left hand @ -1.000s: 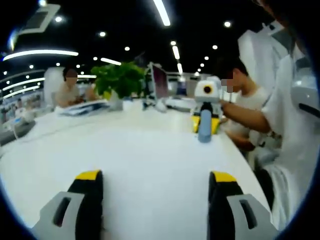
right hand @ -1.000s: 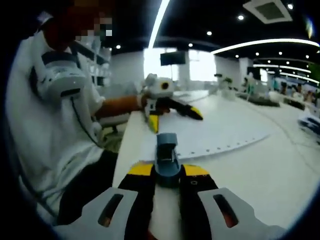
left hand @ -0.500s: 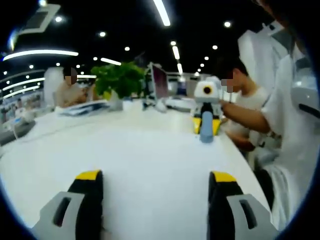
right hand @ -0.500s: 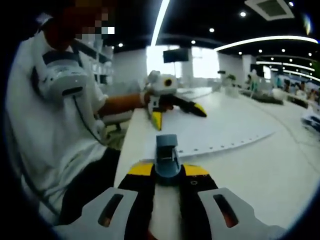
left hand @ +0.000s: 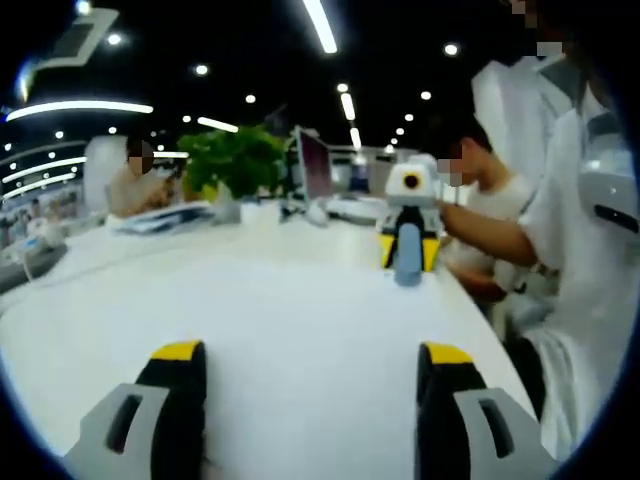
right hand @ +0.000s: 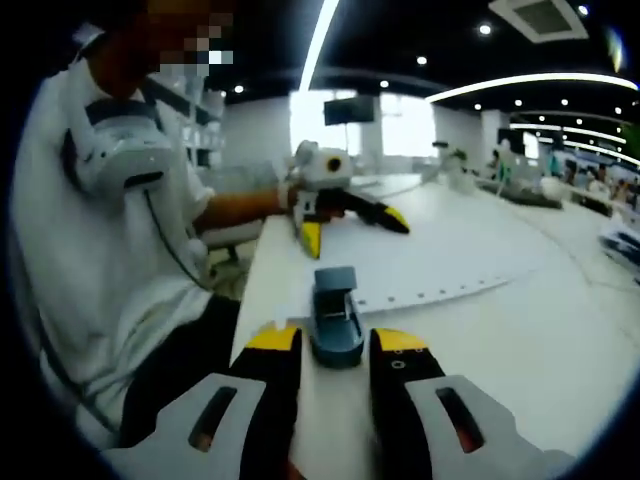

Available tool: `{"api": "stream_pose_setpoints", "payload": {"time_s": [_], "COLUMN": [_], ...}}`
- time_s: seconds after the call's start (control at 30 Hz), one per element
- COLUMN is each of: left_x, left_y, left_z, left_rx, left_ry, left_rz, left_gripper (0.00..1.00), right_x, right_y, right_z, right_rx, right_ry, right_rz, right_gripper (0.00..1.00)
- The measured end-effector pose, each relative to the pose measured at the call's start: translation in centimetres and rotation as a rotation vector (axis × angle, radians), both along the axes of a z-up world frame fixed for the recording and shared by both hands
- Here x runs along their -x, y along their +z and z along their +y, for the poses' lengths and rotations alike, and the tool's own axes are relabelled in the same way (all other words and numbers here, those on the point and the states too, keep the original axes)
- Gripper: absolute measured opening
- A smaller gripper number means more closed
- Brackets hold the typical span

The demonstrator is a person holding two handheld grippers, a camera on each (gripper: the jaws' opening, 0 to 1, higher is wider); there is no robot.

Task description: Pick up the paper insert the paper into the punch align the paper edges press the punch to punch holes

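Observation:
A small blue punch lies on the white table at the near edge of a white paper sheet, whose edge shows a row of punched holes. My right gripper is open, its yellow-tipped jaws standing either side of the punch's near end with slim gaps. My left gripper is open wide over the white paper, nothing between its jaws. In the right gripper view the left gripper rests on the sheet's far side. In the left gripper view the right gripper stands behind the punch.
The person holding the grippers, in a white top, sits at the table's edge. Across the long table stand a green plant, a monitor and papers; other seated people are at the far side.
My right gripper's jaws have spread apart and let go of the blue punch, drawing back slightly. The left gripper stays where it was, open.

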State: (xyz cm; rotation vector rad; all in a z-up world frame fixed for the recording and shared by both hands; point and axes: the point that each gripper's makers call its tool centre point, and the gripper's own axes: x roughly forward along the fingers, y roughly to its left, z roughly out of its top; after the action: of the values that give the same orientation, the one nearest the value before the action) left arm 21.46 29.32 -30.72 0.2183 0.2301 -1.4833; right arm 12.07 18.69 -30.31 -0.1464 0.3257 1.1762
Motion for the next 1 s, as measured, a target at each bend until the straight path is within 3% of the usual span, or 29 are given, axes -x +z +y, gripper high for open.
{"api": "stream_pose_setpoints", "payload": {"time_s": [0.07,0.13,0.23,0.4,0.6,0.73,0.9,1.0], "left_x": [0.6,0.4,0.1,1.7,3.3,3.9,5.2,6.4], "left_y": [1.1,2.1,2.7,4.3,5.8,6.0,5.6,5.1], "left_z": [-0.3,0.0,0.1,-1.0,-4.6,-6.0,-8.0,-9.7], "left_rx": [0.058,0.1,0.112,0.132,0.139,0.119,0.088,0.072], "left_ry": [-0.033,-0.015,0.002,-0.042,-0.107,-0.13,-0.175,-0.209], "left_rz": [0.017,0.053,0.07,0.018,-0.019,-0.05,-0.096,-0.099], "left_gripper": [0.87,0.87,0.87,0.87,0.87,0.87,0.86,0.86], "right_x": [0.1,0.1,0.6,1.5,1.8,1.9,2.1,1.8], "right_y": [0.2,0.6,1.2,2.5,4.5,4.6,5.4,5.9], "right_z": [-0.3,-0.7,-0.8,-1.1,-2.1,-3.1,-3.9,-5.1], "right_rx": [-0.008,-0.019,-0.035,-0.054,-0.066,-0.019,-0.033,-0.034], "right_ry": [-0.024,-0.062,-0.094,-0.162,-0.294,-0.368,-0.467,-0.575], "right_rz": [-0.004,-0.012,-0.027,-0.069,-0.145,-0.151,-0.152,-0.149], "right_gripper": [0.32,0.33,0.33,0.33,0.34,0.34,0.35,0.35]}}
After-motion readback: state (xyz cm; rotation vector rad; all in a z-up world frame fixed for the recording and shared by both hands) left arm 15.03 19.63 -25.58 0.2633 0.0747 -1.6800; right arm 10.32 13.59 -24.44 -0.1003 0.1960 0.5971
